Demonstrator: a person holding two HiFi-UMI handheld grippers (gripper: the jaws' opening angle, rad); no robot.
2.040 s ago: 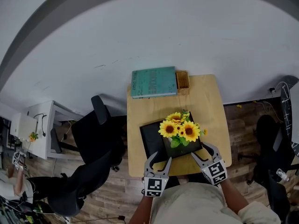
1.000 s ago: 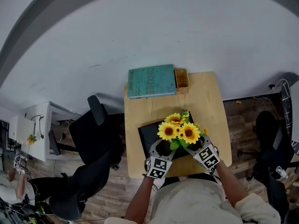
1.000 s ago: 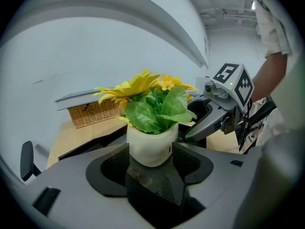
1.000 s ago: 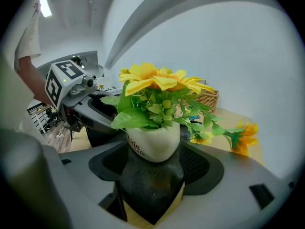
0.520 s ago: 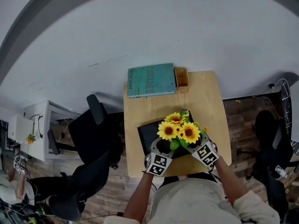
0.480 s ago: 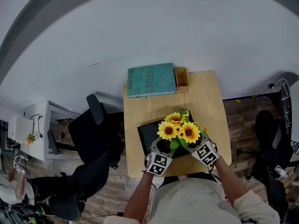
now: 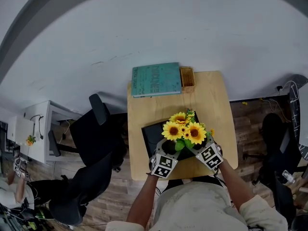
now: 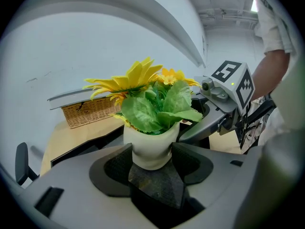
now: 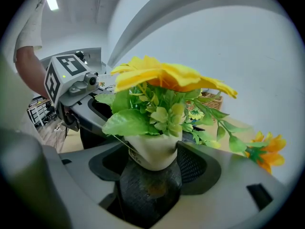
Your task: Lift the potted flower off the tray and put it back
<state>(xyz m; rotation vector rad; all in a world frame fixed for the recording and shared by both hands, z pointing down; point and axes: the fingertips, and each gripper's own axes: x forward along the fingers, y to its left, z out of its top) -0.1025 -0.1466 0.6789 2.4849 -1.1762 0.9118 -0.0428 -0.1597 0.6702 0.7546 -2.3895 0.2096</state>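
Now the left tool [image 7: 165, 150] and right tool [image 7: 196, 148], spread moments ago, each pinch the potted flower [image 7: 185, 131] held between them, seemingly starting its lift off the tray [image 7: 150, 136] beneath.

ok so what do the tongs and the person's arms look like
Both the left tongs and right tongs are grey plastic, with wide curved jaws lined in black textured pads. Each carries a white cube printed with black square markers. The person wears a pale short-sleeved shirt.
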